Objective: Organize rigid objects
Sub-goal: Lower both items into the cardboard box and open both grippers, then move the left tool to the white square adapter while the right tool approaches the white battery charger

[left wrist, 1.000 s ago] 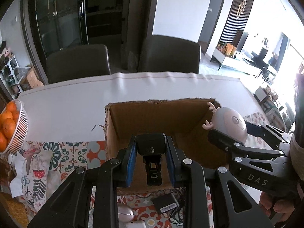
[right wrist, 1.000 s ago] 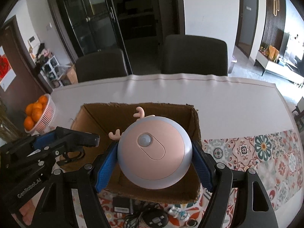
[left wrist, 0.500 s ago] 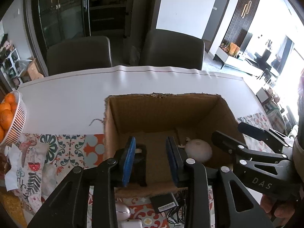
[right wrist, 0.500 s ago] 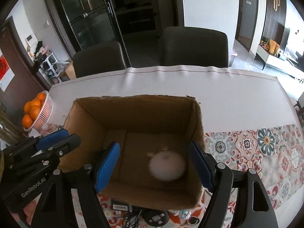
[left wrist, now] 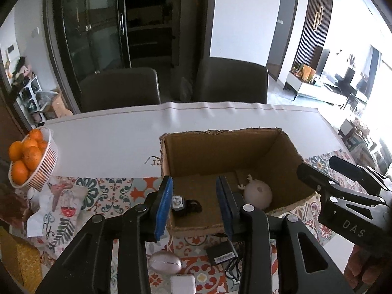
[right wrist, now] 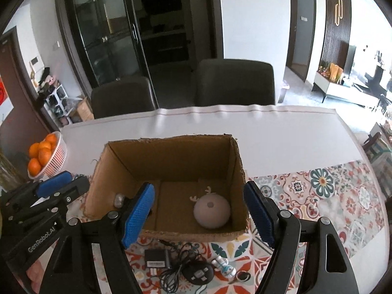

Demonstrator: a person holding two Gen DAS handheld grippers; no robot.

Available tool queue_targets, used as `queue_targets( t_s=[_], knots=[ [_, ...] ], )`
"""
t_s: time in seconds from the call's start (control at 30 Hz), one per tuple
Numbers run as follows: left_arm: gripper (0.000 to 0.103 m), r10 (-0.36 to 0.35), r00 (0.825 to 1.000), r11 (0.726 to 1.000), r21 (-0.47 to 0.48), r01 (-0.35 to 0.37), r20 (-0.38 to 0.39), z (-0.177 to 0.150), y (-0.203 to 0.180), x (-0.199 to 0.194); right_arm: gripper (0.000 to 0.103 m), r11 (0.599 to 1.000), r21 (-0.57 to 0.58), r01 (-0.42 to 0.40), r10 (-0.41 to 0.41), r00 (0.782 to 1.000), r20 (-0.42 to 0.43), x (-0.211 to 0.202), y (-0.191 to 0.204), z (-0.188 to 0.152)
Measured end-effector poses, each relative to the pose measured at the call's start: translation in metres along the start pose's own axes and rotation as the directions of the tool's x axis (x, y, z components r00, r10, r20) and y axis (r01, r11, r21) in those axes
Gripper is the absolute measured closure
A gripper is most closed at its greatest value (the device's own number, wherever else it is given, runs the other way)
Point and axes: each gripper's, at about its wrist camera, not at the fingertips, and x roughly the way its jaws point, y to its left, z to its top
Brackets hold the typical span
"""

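An open cardboard box (left wrist: 213,149) (right wrist: 171,154) stands on the table. A round pink toy with small antlers (left wrist: 257,193) (right wrist: 211,210) lies on the box floor at the right. A small black device (left wrist: 184,203) lies on the box floor at the left. My left gripper (left wrist: 194,208) is open and empty above the box's near edge. My right gripper (right wrist: 198,216) is open and empty above the box's near edge. In front of the box lie a black adapter (right wrist: 156,258), a black round object with a cable (right wrist: 197,273), a small figure (right wrist: 223,265) and a pink mouse (left wrist: 165,262).
A white basket of oranges (left wrist: 30,161) (right wrist: 46,155) stands at the table's left edge. A patterned cloth (right wrist: 318,196) covers the near part of the table. Two dark chairs (left wrist: 230,80) stand behind the table. A white square object (left wrist: 182,283) lies near the mouse.
My right gripper opened and the pink toy dropped into the box. My left gripper opened and let the black device fall into the box. Both grippers have pulled back and up.
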Motion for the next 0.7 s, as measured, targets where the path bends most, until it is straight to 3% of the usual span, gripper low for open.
queue_targets(
  t_s=[0.37, 0.7],
  knots=[
    [0.064, 0.028, 0.999, 0.999, -0.017, -0.028, 0.018, -0.023, 0.006, -0.034, 0.027, 0.999, -0.024, 0.042, -0.040, 0.996, 0.078, -0.042, 0.013, -0.019],
    [0.062, 0.062, 0.998, 0.998, -0.011, -0.062, 0.021, -0.050, 0.011, -0.054, 0.027, 0.999, -0.026, 0.025, -0.023, 0.998, 0.061, -0.057, 0.020, -0.043]
  ],
)
